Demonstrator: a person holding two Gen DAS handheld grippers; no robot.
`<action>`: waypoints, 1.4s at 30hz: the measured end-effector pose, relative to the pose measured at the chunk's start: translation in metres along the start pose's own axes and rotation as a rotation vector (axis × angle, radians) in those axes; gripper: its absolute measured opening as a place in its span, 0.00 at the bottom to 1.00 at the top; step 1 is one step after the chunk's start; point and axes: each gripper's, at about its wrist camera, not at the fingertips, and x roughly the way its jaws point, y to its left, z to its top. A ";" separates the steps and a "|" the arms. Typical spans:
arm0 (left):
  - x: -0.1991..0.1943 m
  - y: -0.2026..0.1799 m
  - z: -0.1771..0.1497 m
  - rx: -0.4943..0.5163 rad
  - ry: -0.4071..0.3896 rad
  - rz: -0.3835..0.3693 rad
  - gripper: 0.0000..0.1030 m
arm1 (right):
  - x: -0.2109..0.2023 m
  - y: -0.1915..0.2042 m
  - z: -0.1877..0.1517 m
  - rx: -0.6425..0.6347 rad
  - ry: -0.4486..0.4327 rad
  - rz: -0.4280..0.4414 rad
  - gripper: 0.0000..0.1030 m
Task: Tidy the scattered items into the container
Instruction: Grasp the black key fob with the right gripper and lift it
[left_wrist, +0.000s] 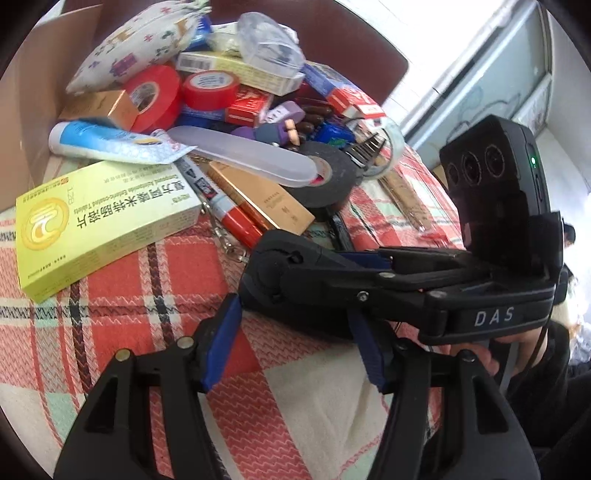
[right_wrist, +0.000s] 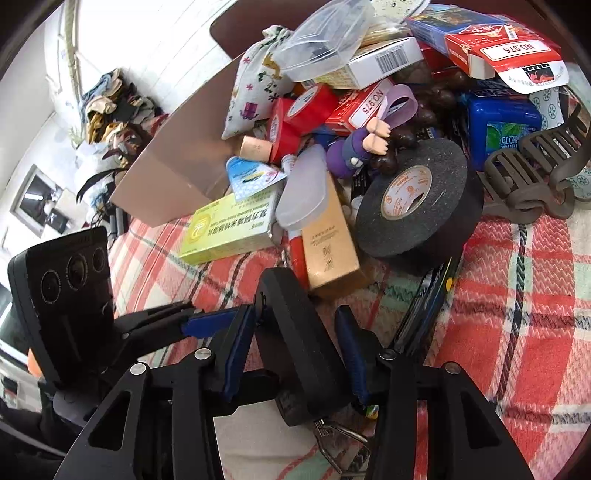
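the left gripper (left_wrist: 293, 308) hangs about half open over the plaid cloth (left_wrist: 122, 332), nothing pinched between its pads. the right gripper (right_wrist: 295, 314), also about half open, straddles a black piece (right_wrist: 291, 343) with a key ring (right_wrist: 332, 439); whether it grips cannot be told. the scattered items, among them a tape roll (right_wrist: 417, 199) and a yellow carton (left_wrist: 99, 221), lie heaped at the cardboard box (left_wrist: 26, 122), just beyond both grippers.
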 end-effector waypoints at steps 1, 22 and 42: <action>-0.001 -0.002 -0.001 0.014 0.005 -0.003 0.58 | -0.002 0.001 -0.002 -0.006 -0.001 0.001 0.45; -0.008 -0.018 -0.020 0.080 0.003 0.001 0.54 | -0.020 0.022 -0.019 -0.054 -0.006 -0.064 0.28; 0.001 -0.023 -0.022 0.380 0.081 -0.126 0.98 | -0.004 0.035 -0.022 -0.114 0.094 -0.044 0.28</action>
